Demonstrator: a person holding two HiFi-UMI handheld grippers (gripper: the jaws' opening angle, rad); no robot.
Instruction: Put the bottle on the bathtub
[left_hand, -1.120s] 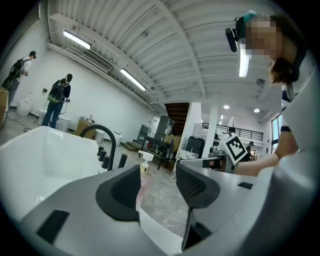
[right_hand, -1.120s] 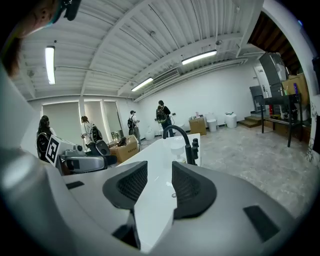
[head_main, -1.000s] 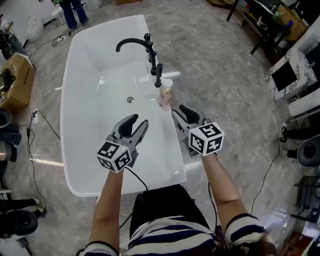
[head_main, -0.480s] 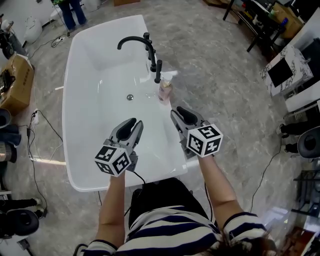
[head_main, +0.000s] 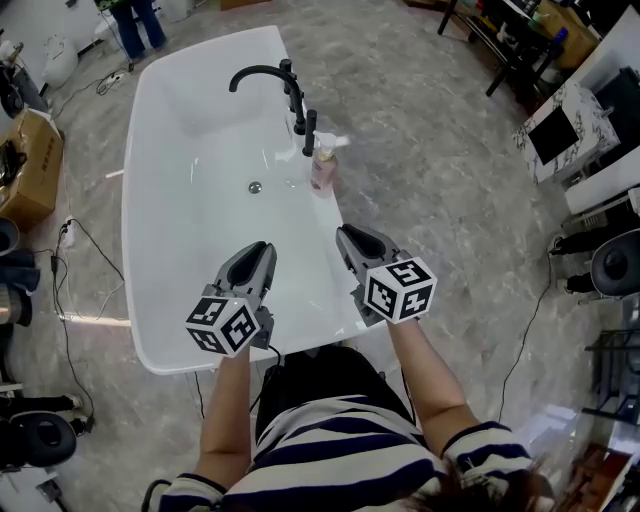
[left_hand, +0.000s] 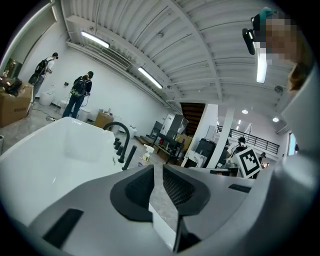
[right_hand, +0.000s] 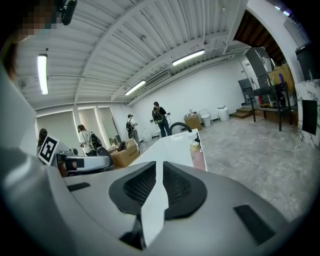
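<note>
A pink bottle (head_main: 323, 165) with a white pump stands upright on the right rim of the white bathtub (head_main: 139, 200), just beside the black faucet (head_main: 262, 72). It also shows small in the left gripper view as the bottle (left_hand: 146, 152) and in the right gripper view as the bottle (right_hand: 197, 154). My left gripper (head_main: 260, 250) hovers over the tub's near end, shut and empty. My right gripper (head_main: 352, 237) is over the near right rim, shut and empty, well short of the bottle. In their own views the left gripper (left_hand: 158, 172) and right gripper (right_hand: 159, 170) hold nothing.
Black tap handles (head_main: 302, 122) stand on the rim behind the bottle. A cardboard box (head_main: 30, 165) and cables (head_main: 85, 240) lie on the floor at left. A marble-topped cabinet (head_main: 570, 130) stands at right. A person (head_main: 130, 20) stands beyond the tub.
Both grippers have drawn back toward me, away from the bottle. The left gripper's jaws went from open to shut. The bottle stays on the rim.
</note>
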